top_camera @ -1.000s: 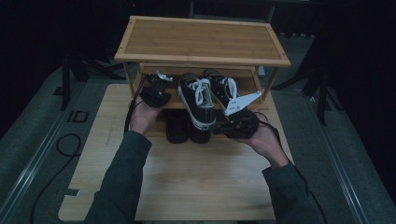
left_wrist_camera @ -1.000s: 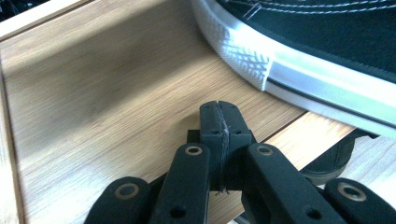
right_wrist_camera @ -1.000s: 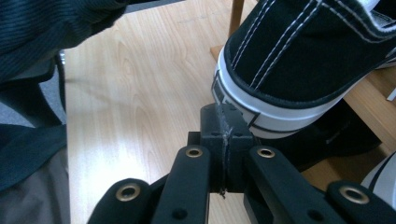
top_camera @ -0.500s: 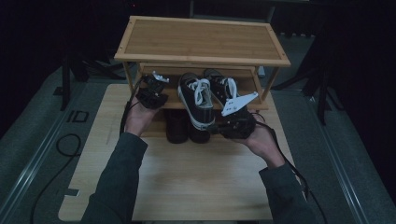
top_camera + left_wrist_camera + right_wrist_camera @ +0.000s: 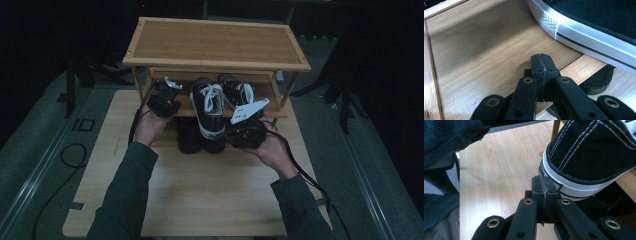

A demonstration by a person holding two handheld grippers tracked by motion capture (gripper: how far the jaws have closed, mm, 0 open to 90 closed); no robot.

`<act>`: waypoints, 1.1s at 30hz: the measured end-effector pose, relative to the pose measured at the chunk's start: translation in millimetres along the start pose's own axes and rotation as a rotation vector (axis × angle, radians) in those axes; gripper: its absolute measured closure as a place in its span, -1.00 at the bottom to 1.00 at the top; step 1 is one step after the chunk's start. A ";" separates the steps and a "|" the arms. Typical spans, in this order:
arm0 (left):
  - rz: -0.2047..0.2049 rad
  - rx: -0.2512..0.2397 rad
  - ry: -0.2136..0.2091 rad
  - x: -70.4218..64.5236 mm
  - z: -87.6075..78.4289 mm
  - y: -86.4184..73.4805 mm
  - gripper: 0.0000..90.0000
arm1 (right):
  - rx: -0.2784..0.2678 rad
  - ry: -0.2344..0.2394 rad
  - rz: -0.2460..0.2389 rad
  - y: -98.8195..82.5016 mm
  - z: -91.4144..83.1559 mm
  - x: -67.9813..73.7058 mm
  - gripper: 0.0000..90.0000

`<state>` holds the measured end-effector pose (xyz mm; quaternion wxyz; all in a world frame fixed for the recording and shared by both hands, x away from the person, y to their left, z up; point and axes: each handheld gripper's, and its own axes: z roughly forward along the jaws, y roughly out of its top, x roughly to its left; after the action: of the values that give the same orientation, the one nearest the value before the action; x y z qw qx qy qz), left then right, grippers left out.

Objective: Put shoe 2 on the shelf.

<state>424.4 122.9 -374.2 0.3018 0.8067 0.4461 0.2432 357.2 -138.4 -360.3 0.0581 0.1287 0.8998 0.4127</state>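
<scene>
1. Hiding most of the lower shelf is the top board of the bamboo shoe rack; in the high view the shelf's back half lies in shadow.
2. Two black shoes on the board under the shelf are dark and half covered by the shelf edge, so their shape is hard to make out.
3. One black-and-white sneaker lies on the lower shelf with its heel hanging past the front edge toward the person; a second sneaker sits just beside it, farther in.
4. In the left gripper view the overhanging sneaker is cut off at the upper right, with just its white ribbed sole rim and black stripe visible.
5. The left gripper is clenched on nothing, its tips pressed together over the bare shelf wood, near the sneaker's sole but apart from it.
6. The right gripper is likewise clenched and grasps nothing; its tips sit at the white rubber of the sneaker's heel, seemingly touching it from below and beside.
7. A dark sleeve fills the upper left corner of the right gripper view.
</scene>
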 end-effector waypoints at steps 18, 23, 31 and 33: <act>-0.004 -0.003 0.016 -2.2 -0.1 -0.4 1.00 | -0.060 0.068 0.013 1.7 14.9 -7.5 1.00; -0.005 -0.007 0.020 -2.7 -0.1 -0.9 1.00 | -0.064 0.069 0.013 1.9 16.5 -8.2 1.00; -0.004 -0.012 0.021 -2.9 0.0 -1.4 1.00 | -0.085 0.066 0.008 1.8 20.9 -9.3 1.00; -0.004 -0.011 0.020 -2.9 -0.1 -1.4 1.00 | -0.084 0.059 0.008 2.1 21.5 -9.2 1.00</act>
<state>422.2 120.9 -375.4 0.3021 0.8017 0.4493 0.2532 371.0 -123.9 -372.8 0.0354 0.1177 0.8824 0.4541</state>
